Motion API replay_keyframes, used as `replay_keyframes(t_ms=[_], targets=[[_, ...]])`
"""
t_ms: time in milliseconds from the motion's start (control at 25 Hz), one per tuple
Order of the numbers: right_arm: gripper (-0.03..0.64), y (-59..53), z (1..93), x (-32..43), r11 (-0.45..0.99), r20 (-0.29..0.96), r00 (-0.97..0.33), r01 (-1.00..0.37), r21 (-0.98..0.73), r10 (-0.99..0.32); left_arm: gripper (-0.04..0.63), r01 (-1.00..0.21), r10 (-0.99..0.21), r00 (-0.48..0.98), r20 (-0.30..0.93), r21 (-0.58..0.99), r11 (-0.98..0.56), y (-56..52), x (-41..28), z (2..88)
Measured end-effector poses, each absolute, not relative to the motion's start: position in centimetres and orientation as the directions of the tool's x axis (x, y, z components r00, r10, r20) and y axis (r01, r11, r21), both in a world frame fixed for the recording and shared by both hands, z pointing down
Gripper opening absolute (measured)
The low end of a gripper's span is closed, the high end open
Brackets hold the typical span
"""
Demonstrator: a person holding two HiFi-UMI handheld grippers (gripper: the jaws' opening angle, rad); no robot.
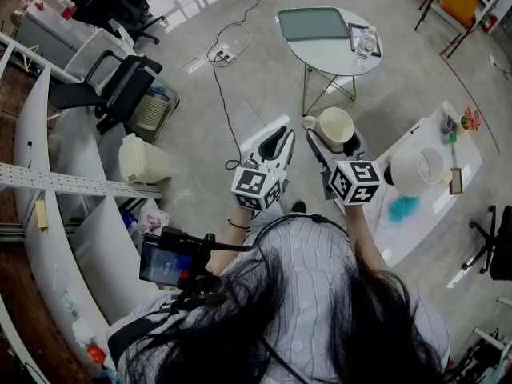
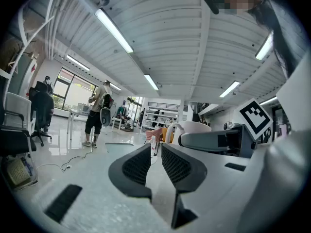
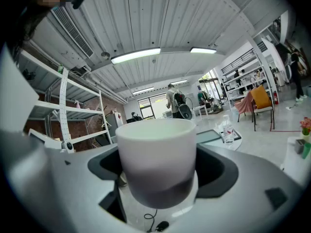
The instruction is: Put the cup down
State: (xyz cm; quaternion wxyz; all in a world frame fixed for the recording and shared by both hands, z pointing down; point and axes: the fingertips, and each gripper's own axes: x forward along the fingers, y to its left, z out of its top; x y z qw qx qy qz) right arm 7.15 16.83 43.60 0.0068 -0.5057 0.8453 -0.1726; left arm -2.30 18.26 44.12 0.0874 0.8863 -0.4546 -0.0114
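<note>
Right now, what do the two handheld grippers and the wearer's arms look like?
Both the left gripper and the right gripper have white bodies, black textured jaw pads, each topped by a cube with black-and-white square markers. The person wears a pale striped shirt and a dark band on the left wrist.

The cup (image 1: 336, 126) is a plain cream-white mug with smooth walls. It stands upright with its mouth up, and its handle juts toward 9 o'clock in the head view. It hangs above the floor, clamped across its body by the right tongs (image 1: 337, 137), toward 2 o'clock from that view's centre.
</note>
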Motion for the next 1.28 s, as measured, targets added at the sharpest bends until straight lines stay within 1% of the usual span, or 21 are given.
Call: replay_keyframes(t_ms=[400, 680, 960, 1280], targets=[[0.420, 15.8, 43.8, 9.4, 0.412, 0.150, -0.472, -0.857, -0.309, -0.869, 0.078, -0.792, -0.797, 0.600, 0.067, 0.187, -0.581, 16.6, -0.2, 44.4], [0.420, 14.5, 44.7, 9.7, 0.389, 0.170, -0.458, -0.862, -0.324, -0.873, 0.077, -0.780, -0.777, 0.623, 0.095, 0.151, -0.607, 15.5, 0.5, 44.7], [0.420, 11.4, 45.5, 9.3, 0.379, 0.190, -0.456, -0.863, -0.334, -0.870, 0.077, -0.779, -0.774, 0.623, 0.110, 0.167, -0.604, 12.5, -0.2, 45.7], [0.420, 5.5, 45.9, 7.5, 0.368, 0.205, -0.451, -0.864, -0.343, -0.869, 0.077, -0.784, -0.778, 0.616, 0.121, 0.190, -0.591, 5.7, -2.3, 46.2]])
